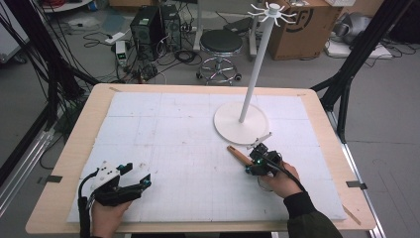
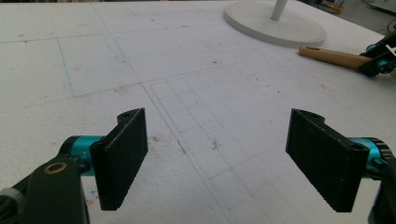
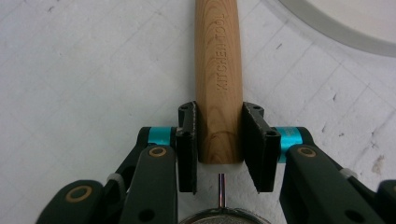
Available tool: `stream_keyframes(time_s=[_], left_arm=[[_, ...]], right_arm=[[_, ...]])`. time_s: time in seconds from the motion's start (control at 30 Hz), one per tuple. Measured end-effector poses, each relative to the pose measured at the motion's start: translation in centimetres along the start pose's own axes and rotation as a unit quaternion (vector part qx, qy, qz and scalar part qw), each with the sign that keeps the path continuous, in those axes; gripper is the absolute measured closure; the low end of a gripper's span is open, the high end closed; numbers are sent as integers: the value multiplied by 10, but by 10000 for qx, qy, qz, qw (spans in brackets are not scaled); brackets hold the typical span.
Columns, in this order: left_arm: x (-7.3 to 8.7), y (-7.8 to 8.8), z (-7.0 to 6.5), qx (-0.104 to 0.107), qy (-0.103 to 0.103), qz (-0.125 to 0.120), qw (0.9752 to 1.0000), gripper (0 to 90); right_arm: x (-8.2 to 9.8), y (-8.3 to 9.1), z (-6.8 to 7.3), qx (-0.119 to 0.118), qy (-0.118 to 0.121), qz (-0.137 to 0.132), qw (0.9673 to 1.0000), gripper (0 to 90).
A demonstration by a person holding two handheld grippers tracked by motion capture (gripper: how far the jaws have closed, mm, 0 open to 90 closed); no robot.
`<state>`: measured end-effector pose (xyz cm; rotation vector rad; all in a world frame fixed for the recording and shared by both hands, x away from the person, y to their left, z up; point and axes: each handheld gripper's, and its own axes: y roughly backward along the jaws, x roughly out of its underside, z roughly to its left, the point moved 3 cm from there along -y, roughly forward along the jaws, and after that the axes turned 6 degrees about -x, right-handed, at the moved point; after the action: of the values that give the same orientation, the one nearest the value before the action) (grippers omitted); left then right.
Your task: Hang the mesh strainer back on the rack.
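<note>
1. Your left gripper (image 1: 141, 179) rests low at the near left of the table (image 1: 74, 148), in your left hand (image 1: 106, 215). In the left gripper view its jaws stand wide apart with nothing between them.
2. Your right gripper (image 1: 258, 154) sits at the near right, held by your right hand (image 1: 281, 182). In the right gripper view its jaws are clamped on the wooden handle (image 3: 218, 84), one pad against each side, near the handle's lower end.
3. The handle lies on the white mat (image 1: 173, 148) and points up-left from the right gripper toward the stand (image 1: 241, 123); it is stamped "KITCHEN TOOL". A thin metal stem and a round metal rim show below it between the jaws.
4. The mat is white foam board, ruled with faint grid lines and speckled with small marks. It covers most of the table, leaving a wooden border.
5. The stand's round white base rests on the mat just beyond the handle; its pole rises to a ring of hooks.
6. Beyond the table, the grey floor holds a black stool (image 1: 221, 47), computer towers (image 1: 153, 25), loose cables and a cardboard box (image 1: 302, 25).
</note>
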<state>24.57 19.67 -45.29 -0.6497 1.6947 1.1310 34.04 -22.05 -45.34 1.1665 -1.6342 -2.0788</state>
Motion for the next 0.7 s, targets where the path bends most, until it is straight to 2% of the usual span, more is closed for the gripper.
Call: stream_keyframes(time_s=[0.1, 0.13, 0.27, 0.33, 0.37, 0.4, 0.47, 0.53, 0.7], left_arm=[[0, 1, 1, -12, 18, -10, 10000, 214], [0, 1, 2, -14, 21, -13, 10000, 214], [0, 1, 3, -24, 42, -18, 10000, 214], [0, 1, 2, -29, 42, -20, 10000, 214], [0, 1, 2, -31, 42, -18, 10000, 214], [0, 1, 2, -20, 43, -22, 10000, 214], [0, 1, 2, -22, 14, -14, 10000, 214], [0, 2, 2, -24, 25, -16, 10000, 214], [0, 2, 2, -29, 39, -20, 10000, 214]], right_arm=[[1, 0, -1, -85, -49, -28, 9999, 689], [2, 0, -3, -137, -31, -125, 9998, 689], [7, 3, -9, -426, -228, -437, 9979, 688], [9, 7, -11, -685, -385, -775, 9939, 688], [9, 10, -10, -754, -432, -849, 9926, 688], [9, 11, -11, -729, -421, -1000, 9914, 687], [9, 12, -12, -900, -481, -1146, 9882, 687], [8, 15, -12, -869, -533, -1312, 9861, 687], [5, 29, -14, -962, -631, -1978, 9735, 686]])
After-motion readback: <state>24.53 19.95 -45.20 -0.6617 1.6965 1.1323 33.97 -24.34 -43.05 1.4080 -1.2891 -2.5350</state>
